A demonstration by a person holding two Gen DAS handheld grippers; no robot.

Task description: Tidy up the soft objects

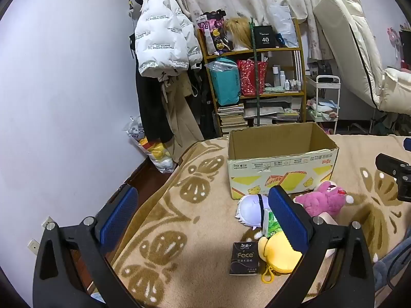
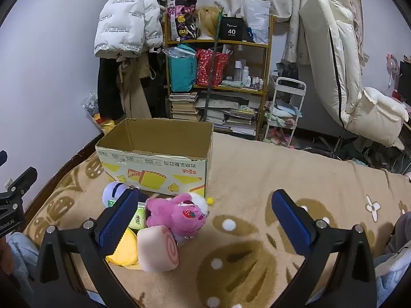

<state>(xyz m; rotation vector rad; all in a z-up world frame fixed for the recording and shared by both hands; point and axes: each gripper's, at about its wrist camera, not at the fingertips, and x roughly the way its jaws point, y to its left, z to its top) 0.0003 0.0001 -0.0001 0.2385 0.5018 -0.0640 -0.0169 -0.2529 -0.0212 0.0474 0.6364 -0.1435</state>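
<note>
The open-topped cardboard box with yellow cartoon print (image 2: 154, 159) stood on the bed, apparently empty and likely meant as the bin for the soft things, which lay heaped just in front of it within easy reach. In that heap the pink plush bear with a strawberry patch (image 2: 177, 214) leaned over a pale pink swirl-ended roll cushion (image 2: 158, 249). A yellow plush pouch with a clip ring (image 1: 277, 254), a white round plush with a dark band (image 1: 250, 209) and a green tissue pack (image 1: 272, 224) crowded beside them. A small black tissue pack printed "Face" (image 1: 244, 258) sat just left of the pouch.

The left gripper (image 1: 203, 218) hung with its jaws spread wide, holding nothing, and the right gripper (image 2: 205, 220) was equally wide and empty. Both angled down toward the heap, so no pick seemed begun.

The surface was a tan blanket with brown butterfly patterns (image 2: 257, 169). Beyond it were a yellow-framed shelf of books and bags (image 2: 218, 77), a white puffer jacket (image 1: 164, 38) on a hanger, curtains and a cream recliner chair (image 2: 341, 66).
</note>
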